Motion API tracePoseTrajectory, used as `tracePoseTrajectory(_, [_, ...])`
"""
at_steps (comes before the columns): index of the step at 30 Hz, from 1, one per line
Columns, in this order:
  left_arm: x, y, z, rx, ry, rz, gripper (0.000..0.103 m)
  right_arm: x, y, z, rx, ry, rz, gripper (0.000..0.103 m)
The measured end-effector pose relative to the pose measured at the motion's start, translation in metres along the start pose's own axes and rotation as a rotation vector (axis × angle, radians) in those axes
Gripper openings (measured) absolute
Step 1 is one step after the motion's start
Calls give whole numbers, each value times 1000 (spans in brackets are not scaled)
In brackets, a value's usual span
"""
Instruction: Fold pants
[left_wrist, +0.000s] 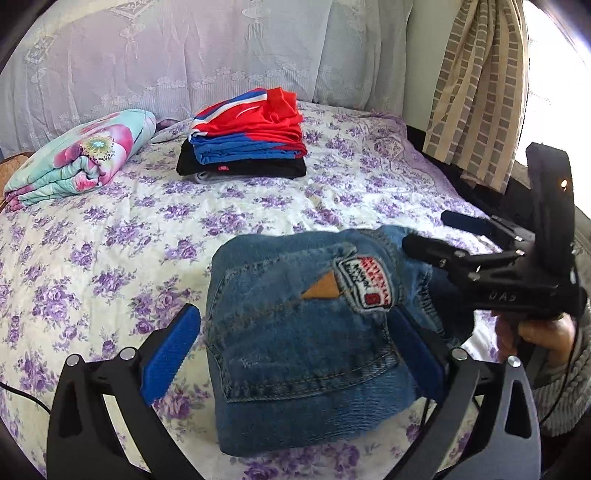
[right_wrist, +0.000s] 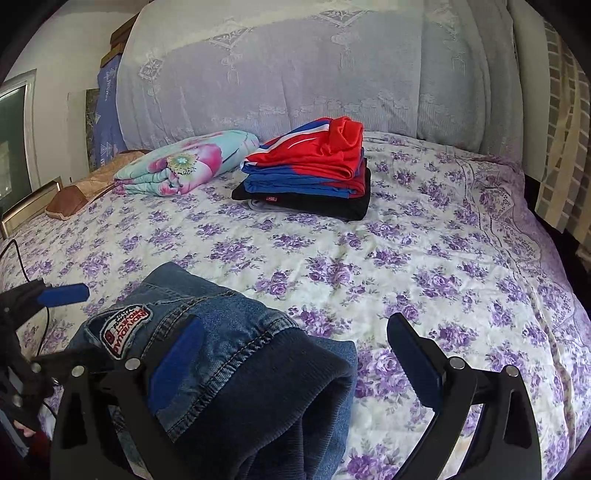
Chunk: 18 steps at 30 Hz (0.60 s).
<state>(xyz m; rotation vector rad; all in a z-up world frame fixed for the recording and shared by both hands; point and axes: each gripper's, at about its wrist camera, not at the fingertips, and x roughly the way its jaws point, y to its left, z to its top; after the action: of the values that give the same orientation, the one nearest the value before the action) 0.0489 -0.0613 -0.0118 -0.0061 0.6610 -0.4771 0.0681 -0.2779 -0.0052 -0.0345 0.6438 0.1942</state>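
So over on the far left there's a rolled floral quilt lying on the bed, with its purple-flowered sheet, and just to the right of it sits a stack of folded clothes, red and blue on top, black underneath. Closer to me, the denim pants are folded into a chunky bundle on the sheet, back pocket and a stitched patch facing up. The left gripper is spread wide, blue pads on either side of the bundle, right pad touching the denim, left one apart from it, not clamping anything. To the right, the right gripper is wide open too, its left finger resting on the waistband, the other finger out over bare sheet. A hand holds its handle. Checked curtain hangs far right.
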Motion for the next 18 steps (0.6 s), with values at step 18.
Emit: tracePoseTrajectory(18, [91,28,12,-23,151,128,99,75,-37,-16,82,134,55,99])
